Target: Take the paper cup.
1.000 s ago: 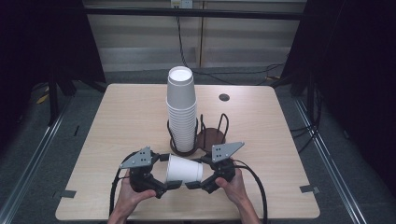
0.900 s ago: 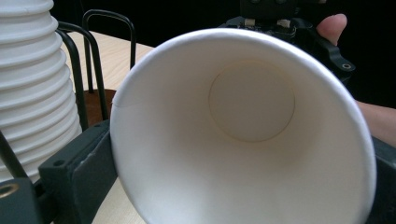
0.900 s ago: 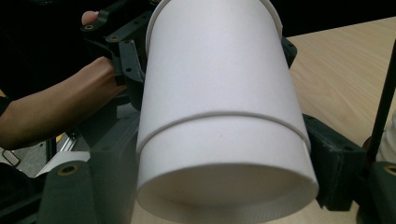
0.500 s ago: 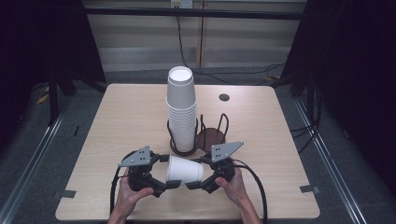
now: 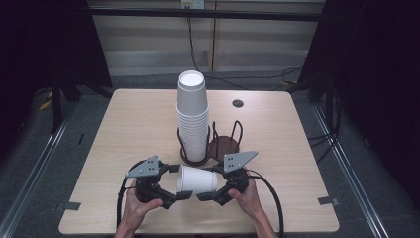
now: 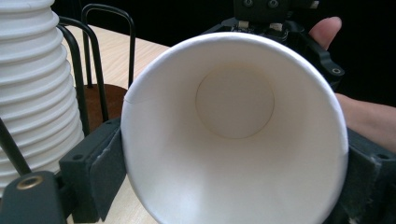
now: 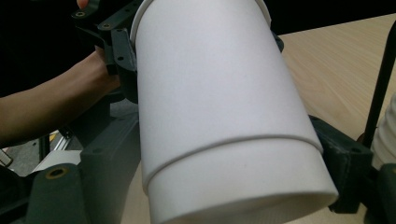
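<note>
White paper cup (image 5: 197,179) lies on its side above the near table (image 5: 124,129) edge, held between both grippers. Left gripper (image 5: 174,182) clamps the rim end; in the left gripper view its jaws press either side of the cup's (image 6: 233,135) open mouth. Right gripper (image 5: 212,184) clamps the base end; in the right gripper view its jaws hug the cup (image 7: 219,116) wall. Both hands come in from the bottom, left hand (image 5: 136,206) and right hand (image 5: 247,198) wrapped round the handles, grippers pointing inward at each other. Cup stack (image 5: 192,116) stands upright in a wire holder (image 5: 190,151) just behind; second holder (image 5: 225,144) beside it.
</note>
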{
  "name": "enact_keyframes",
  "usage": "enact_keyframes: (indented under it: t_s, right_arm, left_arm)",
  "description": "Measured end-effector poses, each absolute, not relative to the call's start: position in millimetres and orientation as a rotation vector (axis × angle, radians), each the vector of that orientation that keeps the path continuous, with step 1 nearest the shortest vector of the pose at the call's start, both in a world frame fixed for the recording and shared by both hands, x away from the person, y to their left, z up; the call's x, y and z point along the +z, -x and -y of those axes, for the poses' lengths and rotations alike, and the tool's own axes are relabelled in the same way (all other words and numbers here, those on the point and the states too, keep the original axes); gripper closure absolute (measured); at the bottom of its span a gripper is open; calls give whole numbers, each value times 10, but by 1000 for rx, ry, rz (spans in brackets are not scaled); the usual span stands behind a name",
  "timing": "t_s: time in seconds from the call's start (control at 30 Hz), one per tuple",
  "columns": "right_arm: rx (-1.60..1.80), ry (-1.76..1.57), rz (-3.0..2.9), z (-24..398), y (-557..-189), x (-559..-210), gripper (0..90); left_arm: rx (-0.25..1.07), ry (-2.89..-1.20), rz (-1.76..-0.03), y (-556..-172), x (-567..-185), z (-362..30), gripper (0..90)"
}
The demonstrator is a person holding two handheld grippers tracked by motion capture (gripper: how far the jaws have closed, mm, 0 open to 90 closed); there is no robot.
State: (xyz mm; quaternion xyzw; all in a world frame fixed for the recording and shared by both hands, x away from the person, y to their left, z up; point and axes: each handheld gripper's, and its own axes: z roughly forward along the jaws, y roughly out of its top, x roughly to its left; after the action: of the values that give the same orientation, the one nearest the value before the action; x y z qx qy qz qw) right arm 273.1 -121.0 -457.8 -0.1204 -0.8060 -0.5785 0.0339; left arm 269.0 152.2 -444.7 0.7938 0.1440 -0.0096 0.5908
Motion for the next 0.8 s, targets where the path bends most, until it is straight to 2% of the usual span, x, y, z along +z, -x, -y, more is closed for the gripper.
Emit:
enact_keyframes:
  t_s: [0.27, 0.8]
  right_arm:
    - [-1813, 413, 2494, 1217, -2725, -4556, 132]
    - [-1875, 531, 2591, 1250, -2623, -4596, 127]
  left_arm:
    - [11, -1865, -344, -2687, -4372, -1526, 106]
    - [54, -1884, -382, -2682, -4354, -1629, 106]
